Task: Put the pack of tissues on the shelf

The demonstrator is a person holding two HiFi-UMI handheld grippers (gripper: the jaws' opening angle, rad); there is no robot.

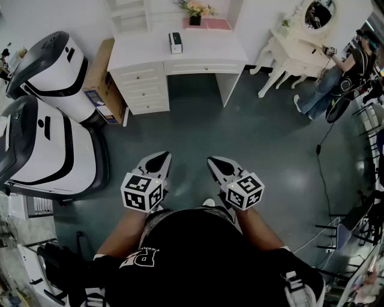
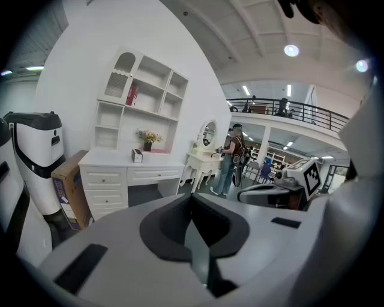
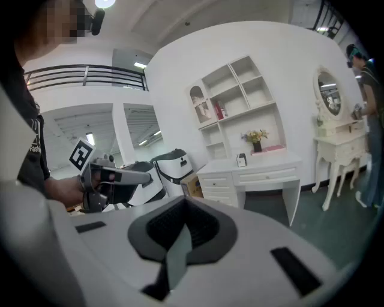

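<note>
Facing one tissue pack (image 1: 175,42), two closed grippers (image 1: 159,159) (image 1: 216,162)

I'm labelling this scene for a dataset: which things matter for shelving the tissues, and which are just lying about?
Job: pack of tissues on the desk; shelf; left gripper and right gripper, both shut, empty.
Lying about: flower pot; cardboard box; dressing table; white machines.
</note>
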